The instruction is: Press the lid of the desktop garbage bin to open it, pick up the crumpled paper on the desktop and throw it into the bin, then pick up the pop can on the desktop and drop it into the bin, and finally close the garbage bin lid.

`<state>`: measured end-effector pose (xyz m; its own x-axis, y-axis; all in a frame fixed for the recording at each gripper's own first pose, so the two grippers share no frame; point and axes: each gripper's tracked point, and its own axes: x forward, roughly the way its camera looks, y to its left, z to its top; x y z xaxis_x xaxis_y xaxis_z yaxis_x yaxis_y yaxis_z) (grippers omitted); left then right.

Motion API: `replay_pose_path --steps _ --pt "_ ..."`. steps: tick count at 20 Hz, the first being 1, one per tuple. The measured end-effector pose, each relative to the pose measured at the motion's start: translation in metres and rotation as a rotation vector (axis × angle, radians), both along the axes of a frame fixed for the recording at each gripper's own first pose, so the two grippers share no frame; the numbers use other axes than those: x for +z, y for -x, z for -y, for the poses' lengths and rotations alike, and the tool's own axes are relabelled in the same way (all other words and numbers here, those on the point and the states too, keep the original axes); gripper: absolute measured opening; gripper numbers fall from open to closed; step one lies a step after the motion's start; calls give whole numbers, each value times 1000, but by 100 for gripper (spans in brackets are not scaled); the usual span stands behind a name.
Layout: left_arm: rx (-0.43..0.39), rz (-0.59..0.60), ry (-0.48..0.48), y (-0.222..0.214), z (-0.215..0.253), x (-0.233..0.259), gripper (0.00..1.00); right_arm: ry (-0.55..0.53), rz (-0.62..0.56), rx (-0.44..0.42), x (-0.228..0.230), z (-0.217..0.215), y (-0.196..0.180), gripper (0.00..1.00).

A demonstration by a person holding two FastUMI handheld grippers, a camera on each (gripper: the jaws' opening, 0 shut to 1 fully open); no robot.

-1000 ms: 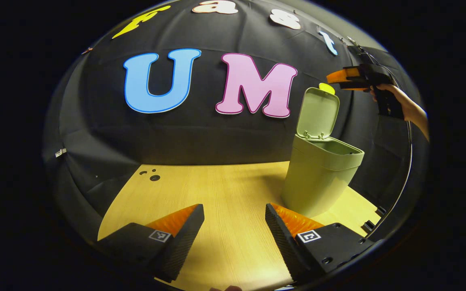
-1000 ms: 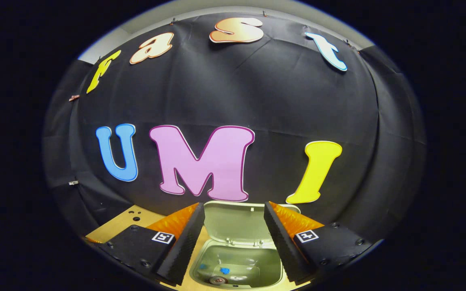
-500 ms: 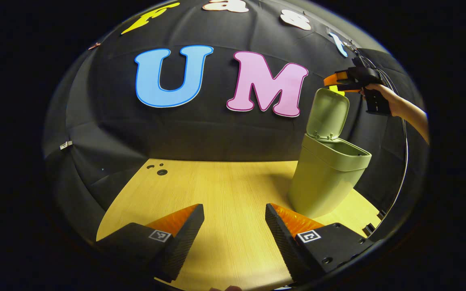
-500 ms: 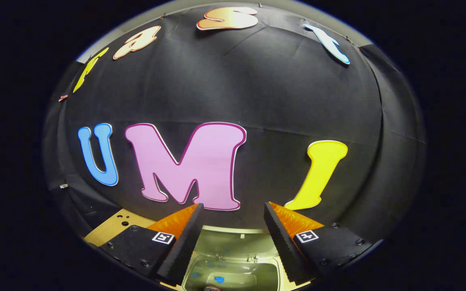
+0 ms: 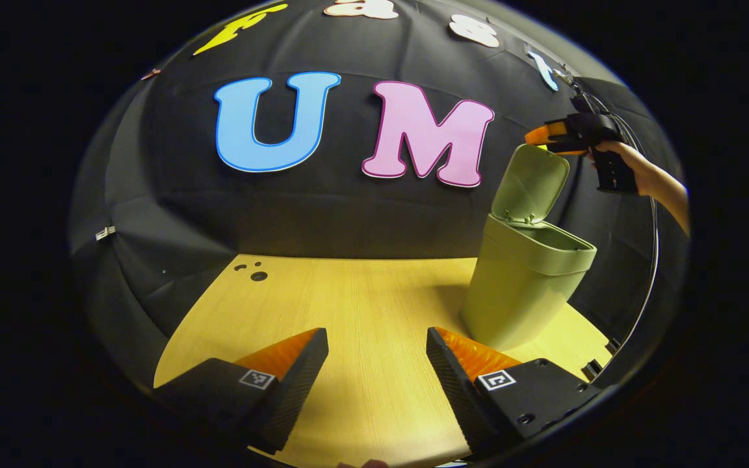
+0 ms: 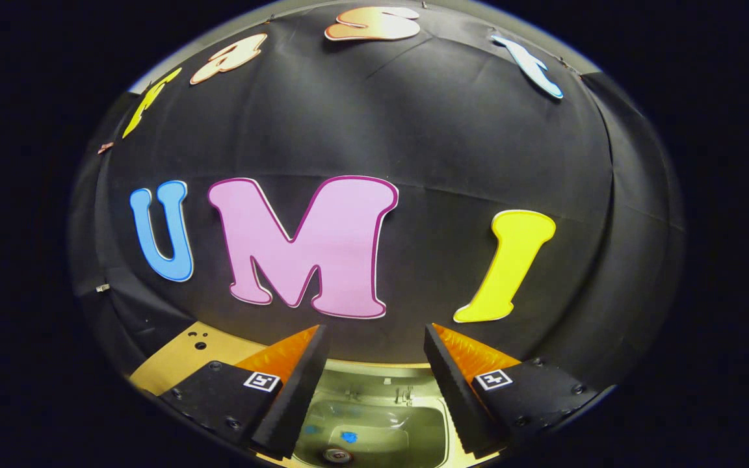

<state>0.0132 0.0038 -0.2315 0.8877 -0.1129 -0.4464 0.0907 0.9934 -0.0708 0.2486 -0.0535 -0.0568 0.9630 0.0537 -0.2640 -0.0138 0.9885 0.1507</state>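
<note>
So the green bin (image 5: 521, 286) sits on the wooden table (image 5: 361, 305), toward the right side in the left gripper view, and its lid (image 5: 530, 183) is up, hinged at the back and tilted forward a bit over the opening. The right gripper (image 5: 547, 138) is right at the lid's top edge there, held by a hand (image 5: 631, 169) coming in from the right; I can't tell if it's actually touching the lid or just beside it. In the right gripper view the right gripper (image 6: 374, 364) has its fingers spread apart with nothing between them, looking down past the lid (image 6: 374, 380) into the bin (image 6: 374, 429). Inside there's the can (image 6: 337, 455) (only its round end is easy to make out, at the bottom) plus a couple of small blue bits nearby that I can't identify. The paper I can't pick out for sure in there. The left gripper (image 5: 378, 370) hangs low over the near part of the table, fingers wide apart too, gripping nothing, well clear of the bin. Near the table's far left corner there are a few small dark holes (image 5: 254, 273).
</note>
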Motion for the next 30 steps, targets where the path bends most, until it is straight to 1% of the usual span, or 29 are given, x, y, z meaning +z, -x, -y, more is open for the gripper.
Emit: replay_pose_path --steps 5,10,14,15,17,18,19,23,26,30 --pt "-29 5 -4 1 7 2 97 -27 -31 12 -26 -12 48 93" --pt "-57 15 -8 4 15 4 97 -50 -71 26 -59 -21 79 93" --pt "-69 14 -5 9 19 3 97 -37 -114 44 -97 -35 102 93" --pt "-69 15 -5 8 19 3 97 -39 -126 49 -104 -37 105 93" --pt "-67 12 -2 10 21 3 97 -92 -146 56 -119 -41 111 93" --pt "-64 13 -2 10 20 3 97 -101 -154 57 -125 -42 113 94" --pt "-61 14 -1 10 20 3 97 -96 -157 60 -128 -43 114 96" --pt "-53 11 9 11 21 3 97 -70 -175 66 -142 -44 117 96" --pt "-54 8 10 10 20 2 97 -85 -211 64 -154 -48 119 96" --pt "-58 0 14 10 23 -1 97 -98 -193 62 -157 -48 120 97"
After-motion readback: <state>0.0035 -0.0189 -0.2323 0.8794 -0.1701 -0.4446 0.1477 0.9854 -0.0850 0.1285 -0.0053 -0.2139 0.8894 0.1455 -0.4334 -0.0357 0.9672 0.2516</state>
